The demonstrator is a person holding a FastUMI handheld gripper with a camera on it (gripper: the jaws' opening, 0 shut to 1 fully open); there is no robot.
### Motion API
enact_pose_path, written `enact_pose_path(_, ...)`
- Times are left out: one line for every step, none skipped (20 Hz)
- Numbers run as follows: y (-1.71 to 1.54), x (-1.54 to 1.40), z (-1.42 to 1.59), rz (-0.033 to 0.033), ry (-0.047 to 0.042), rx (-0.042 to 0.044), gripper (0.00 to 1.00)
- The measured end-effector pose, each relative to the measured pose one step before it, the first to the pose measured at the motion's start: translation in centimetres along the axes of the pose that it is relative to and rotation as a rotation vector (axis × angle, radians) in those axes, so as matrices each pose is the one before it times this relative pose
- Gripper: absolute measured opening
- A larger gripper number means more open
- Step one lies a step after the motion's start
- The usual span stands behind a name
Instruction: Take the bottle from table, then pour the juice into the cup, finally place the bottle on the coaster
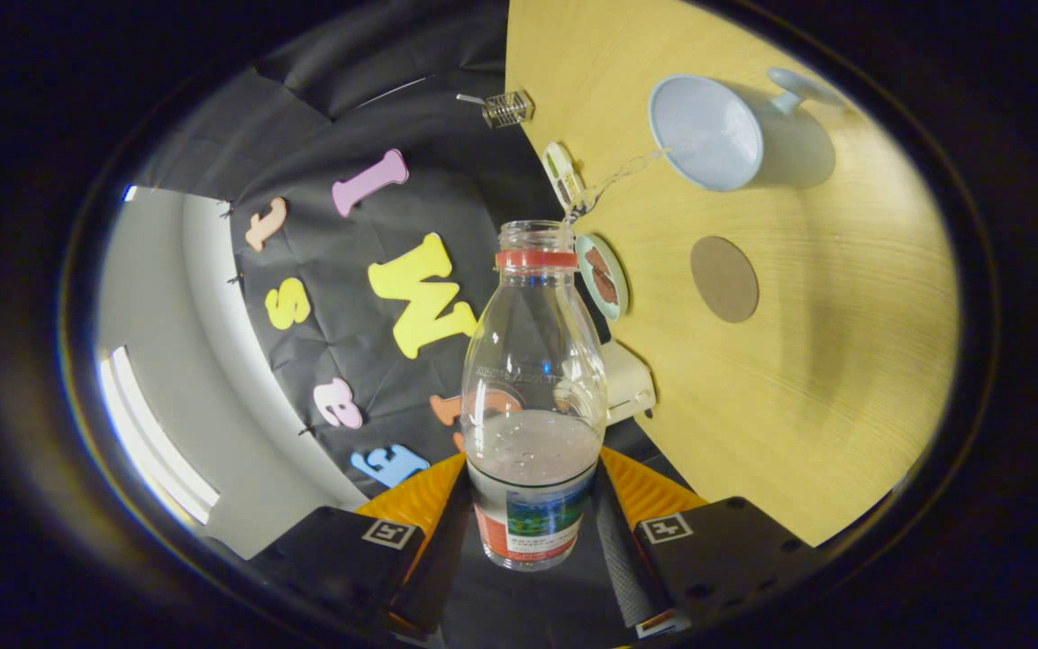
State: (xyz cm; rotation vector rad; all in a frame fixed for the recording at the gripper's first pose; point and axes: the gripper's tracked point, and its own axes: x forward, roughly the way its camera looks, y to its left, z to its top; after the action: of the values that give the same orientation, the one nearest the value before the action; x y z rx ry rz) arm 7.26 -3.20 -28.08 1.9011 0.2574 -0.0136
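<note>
**Pour in progress: bottle clamped, stream going to cup**

Gripper (pixel 532 532) is clamped on the bottle (pixel 532 397): both fingers (pixel 620 550) press the labelled lower body from either side, bottle sits squarely between them, lifted off the table and rolled over (the whole view is tipped, table surface runs up the far side). Cap is off, red neck ring visible, mouth open.

Liquid: clear, still fills the lower part of the bottle, level just above the label. A thin stream leaves the mouth and arcs across toward the cup (pixel 706 133), reaching its rim on the near side. Hard to tell if all of it lands inside or some clips the lip.

Beyond the bottle, on the wooden table (pixel 798 379): round brown coaster (pixel 724 278), bare, between the bottle mouth and the cup but apart from both. Cup is pale blue with a handle on its far side. Along the table edge just behind the bottle neck: a small round dish (pixel 603 276) and a small white tag-like item (pixel 562 173) (can't make out what it is).

Step, my read: middle one, pouring. Take is done, placing isn't.

Next move needs: hold the tilt steady so the stream stays inside the rim, then roll the bottle back upright before translating, carry it to the coaster and set the base flat and centred on it before the fingers part. Risk: drips on the table while un-tilting.
</note>
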Motion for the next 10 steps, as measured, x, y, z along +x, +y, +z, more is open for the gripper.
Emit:
enact_pose_path(0.105,-0.024,0.024,0.00451,-0.00002,0.00729,0.75)
enact_pose_path(0.013,0.102,-0.105,0.00130,0.00083,0.00504,0.75)
enact_pose_path(0.097,-0.053,-0.042,0.00136,0.00164,0.00527,0.75)
enact_pose_path(0.085,0.053,-0.057,0.00596,-0.00001,0.00707,0.75)
enact_pose_path(-0.022,0.118,0.084,0.00817,0.00197,0.00821,0.75)
enact_pose_path(-0.073,0.024,0.152,0.00128,-0.00187,0.00781,0.75)
enact_pose_path(0.222,-0.001,-0.027,0.00758,-0.00246,0.00784,0.75)
enact_pose_path(0.010,0.049,-0.030,0.00416,-0.00197,0.00689,0.75)
enact_pose_path(0.070,-0.008,-0.024,0.00321,-0.00180,0.00776,0.75)
enact_pose_path(0.014,-0.012,0.026,0.00375,-0.00010,0.00602,0.75)
